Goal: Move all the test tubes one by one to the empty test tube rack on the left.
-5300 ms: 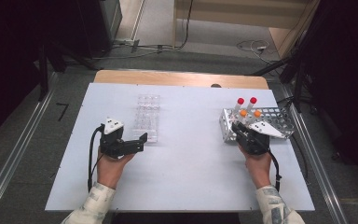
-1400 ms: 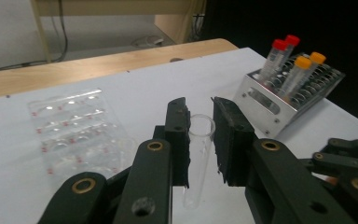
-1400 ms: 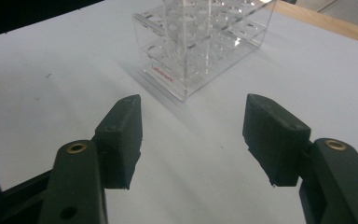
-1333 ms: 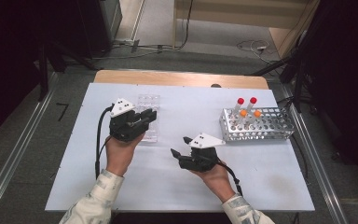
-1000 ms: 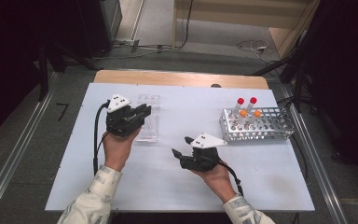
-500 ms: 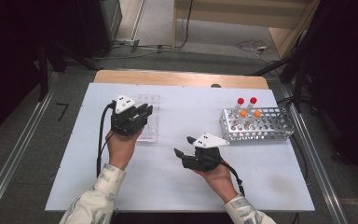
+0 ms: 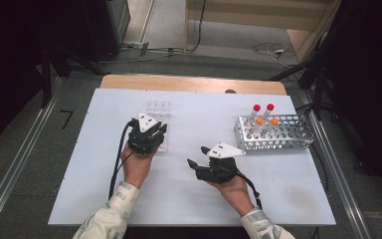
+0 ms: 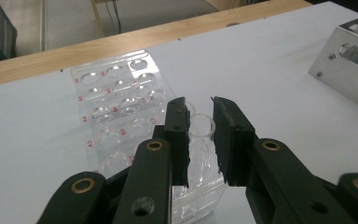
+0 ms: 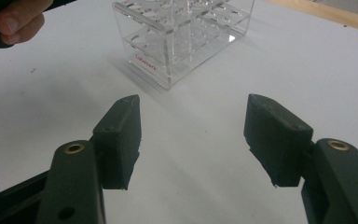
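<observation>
The left gripper (image 8: pixel 200 135) pinches a clear test tube (image 8: pixel 199 140) over the near end of the clear acrylic rack (image 8: pixel 121 102); the right gripper (image 9: pixel 193 140) hovers spread above the white desk (image 9: pixel 205 186).

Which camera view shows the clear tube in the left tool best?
The left gripper view: the clear tube stands close up between the left tool jaws, above the clear rack. In the high view the left tool covers it. The right gripper view shows the rack, but I cannot make out the tube.

Lab: test-tube racks (image 7: pixel 273 133) on bench
</observation>
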Action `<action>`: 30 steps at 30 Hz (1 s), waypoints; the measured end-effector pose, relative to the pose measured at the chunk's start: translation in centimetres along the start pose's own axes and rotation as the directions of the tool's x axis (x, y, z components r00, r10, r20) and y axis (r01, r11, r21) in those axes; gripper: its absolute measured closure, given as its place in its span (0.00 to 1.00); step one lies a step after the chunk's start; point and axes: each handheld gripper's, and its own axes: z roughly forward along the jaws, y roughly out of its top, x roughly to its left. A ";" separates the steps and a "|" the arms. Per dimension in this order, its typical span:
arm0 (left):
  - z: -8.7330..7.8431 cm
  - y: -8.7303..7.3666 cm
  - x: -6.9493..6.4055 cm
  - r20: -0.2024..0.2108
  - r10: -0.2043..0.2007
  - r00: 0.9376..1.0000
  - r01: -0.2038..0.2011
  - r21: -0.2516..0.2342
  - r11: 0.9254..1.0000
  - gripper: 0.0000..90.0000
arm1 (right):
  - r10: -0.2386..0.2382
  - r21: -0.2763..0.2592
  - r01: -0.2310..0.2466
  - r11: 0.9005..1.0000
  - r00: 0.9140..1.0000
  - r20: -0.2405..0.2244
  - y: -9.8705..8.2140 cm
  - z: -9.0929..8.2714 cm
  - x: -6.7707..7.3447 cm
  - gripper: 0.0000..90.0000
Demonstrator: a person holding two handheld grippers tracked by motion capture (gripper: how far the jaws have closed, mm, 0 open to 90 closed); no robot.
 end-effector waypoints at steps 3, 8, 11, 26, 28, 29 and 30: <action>0.1 -0.1 0.0 -0.001 -0.004 1.000 0.004 -0.001 1.000 0.84 | 0.002 0.001 -0.002 1.000 1.000 0.000 0.0 0.0 0.0 0.39; -0.3 0.1 0.3 0.000 -0.024 1.000 0.024 -0.021 1.000 0.80 | 0.001 -0.004 -0.001 1.000 1.000 0.002 0.0 -0.1 -0.1 0.39; -0.7 0.1 0.5 0.002 -0.034 0.999 0.034 -0.029 0.999 0.78 | 0.002 -0.004 -0.002 1.000 1.000 0.003 0.0 -0.2 -0.2 0.39; -2.8 -0.2 1.2 0.001 -0.118 0.993 0.118 -0.037 0.992 0.28 | 0.059 -0.041 -0.057 0.998 0.997 0.055 -0.3 -2.6 -3.0 0.39; -3.0 -0.3 1.2 -0.001 -0.119 0.993 0.119 -0.037 0.992 0.27 | 0.073 -0.048 -0.070 0.996 0.995 0.067 -0.4 -3.1 -3.6 0.39; -3.1 -0.3 1.3 -0.001 -0.120 0.993 0.120 -0.039 0.992 0.27 | 0.078 -0.052 -0.074 0.996 0.994 0.076 -0.5 -3.3 -3.9 0.39; -3.2 -0.4 1.3 -0.003 -0.124 0.992 0.124 -0.039 0.992 0.27 | 0.087 -0.056 -0.082 0.995 0.993 0.084 -0.5 -3.6 -4.2 0.39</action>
